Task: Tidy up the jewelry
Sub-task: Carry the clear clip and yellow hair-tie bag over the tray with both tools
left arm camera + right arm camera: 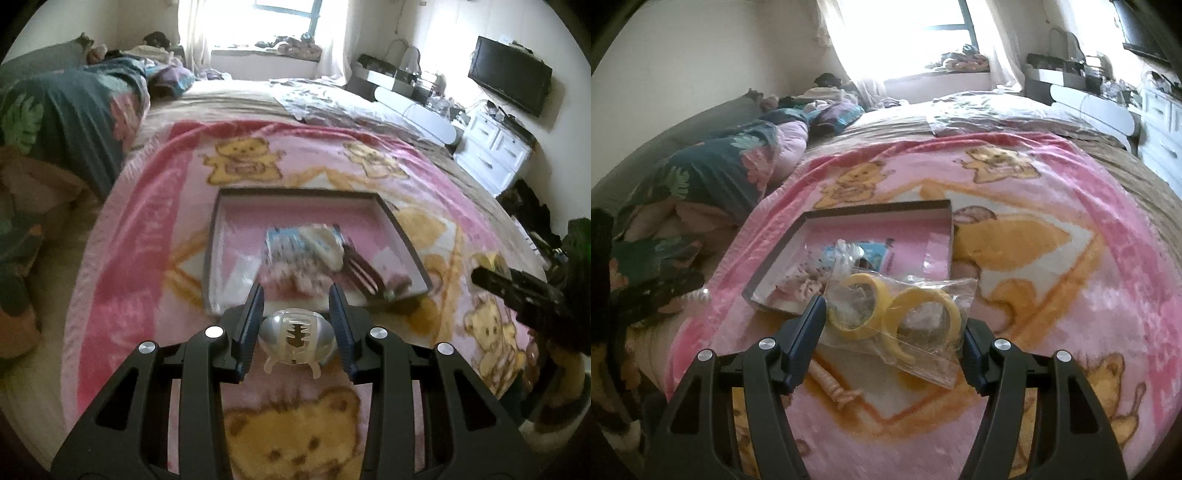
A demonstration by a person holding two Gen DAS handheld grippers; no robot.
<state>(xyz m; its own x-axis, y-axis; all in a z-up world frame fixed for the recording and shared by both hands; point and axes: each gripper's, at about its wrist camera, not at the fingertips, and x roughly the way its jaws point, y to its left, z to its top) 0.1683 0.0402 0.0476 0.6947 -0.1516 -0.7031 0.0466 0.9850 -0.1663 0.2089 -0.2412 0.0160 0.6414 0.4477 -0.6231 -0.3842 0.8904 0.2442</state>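
Observation:
My left gripper point(297, 295) is shut on a clear and silver hair claw clip point(297, 339), held above the pink bear blanket point(155, 229). My right gripper point(892, 321) is shut on a clear plastic bag point(923, 354) holding two yellow bangles point(858, 308), lifted above the blanket. Ahead of both lies a shallow dark-rimmed tray point(295, 192) point(879, 207) with a pink floor. It holds a blue and white packet point(291, 242), a dark red comb point(364, 271) and pale frilly pieces point(798, 286). The bag hides the right gripper's right fingertip.
The blanket covers a bed with a rumpled dark floral duvet point(70, 110) on the left. A white dresser point(495, 147) and a wall TV point(509, 81) stand at the right, and a bright window point(280, 18) is behind. A pink tassel-like item point(831, 384) lies under the right gripper.

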